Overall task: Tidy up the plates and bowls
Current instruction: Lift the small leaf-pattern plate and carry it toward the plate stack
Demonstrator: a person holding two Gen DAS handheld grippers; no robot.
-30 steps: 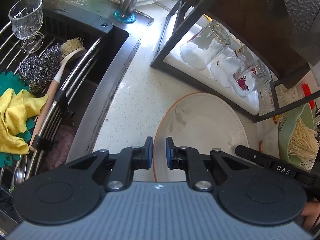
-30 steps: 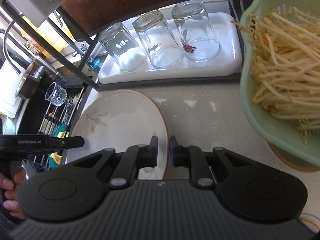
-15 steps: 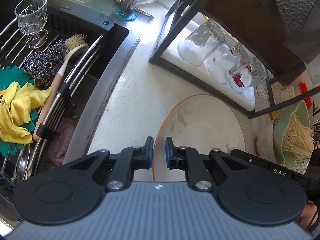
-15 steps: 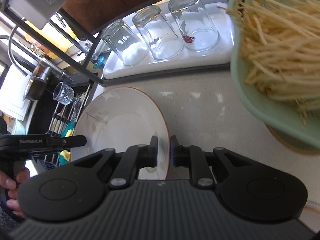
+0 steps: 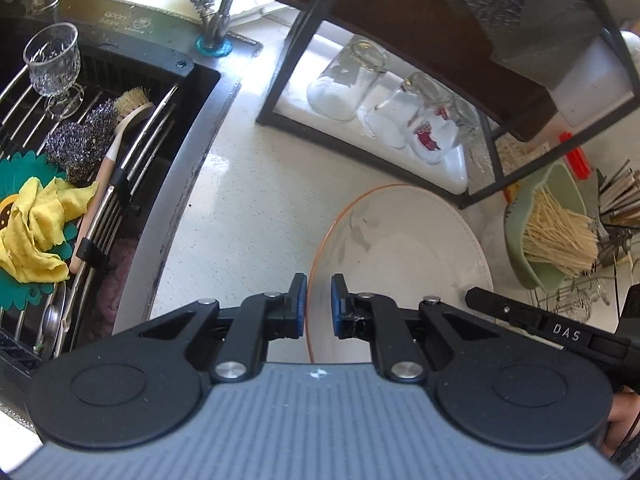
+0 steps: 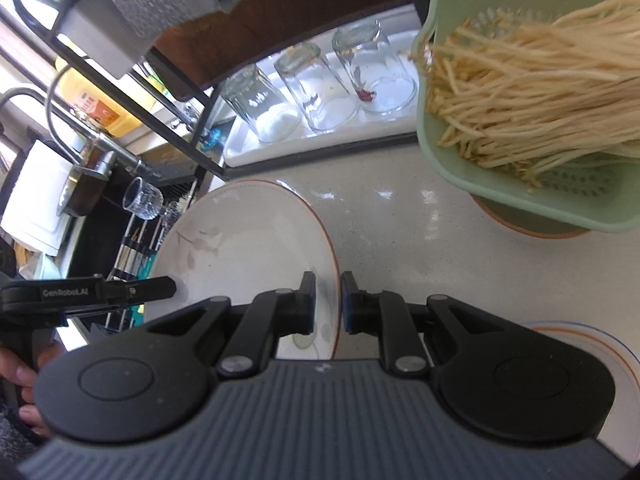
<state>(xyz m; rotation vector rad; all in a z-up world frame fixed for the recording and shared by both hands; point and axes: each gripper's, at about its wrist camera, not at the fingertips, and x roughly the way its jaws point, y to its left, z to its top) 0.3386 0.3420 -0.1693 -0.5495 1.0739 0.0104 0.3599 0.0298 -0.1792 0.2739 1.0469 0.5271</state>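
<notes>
A white plate [image 5: 404, 248] with a thin orange rim and a faint leaf print is held above the speckled counter [image 5: 256, 200] by both grippers. In the left wrist view my left gripper [image 5: 319, 305] is shut on its left rim, and the right gripper's black finger [image 5: 520, 312] reaches in at the plate's right edge. In the right wrist view the plate [image 6: 248, 240] fills the middle; my right gripper [image 6: 327, 305] is shut on its right rim, and the left gripper [image 6: 100, 292] grips the far side. A second plate [image 6: 600, 344] with an orange and blue rim lies at the lower right.
A green colander [image 6: 460, 168] of pale sprouts stands on an orange-rimmed dish [image 6: 532, 230] at the right. Three upturned glasses [image 6: 320, 92] stand on a white tray under a black shelf frame [image 5: 288, 60]. At the left, the sink rack [image 5: 132, 152] holds a goblet [image 5: 52, 64], scourers, a brush and a yellow cloth [image 5: 36, 232].
Both grippers have risen with the plate between them, so counter, sink and glasses look farther off. In the right wrist view the colander has slid up and to the right.
</notes>
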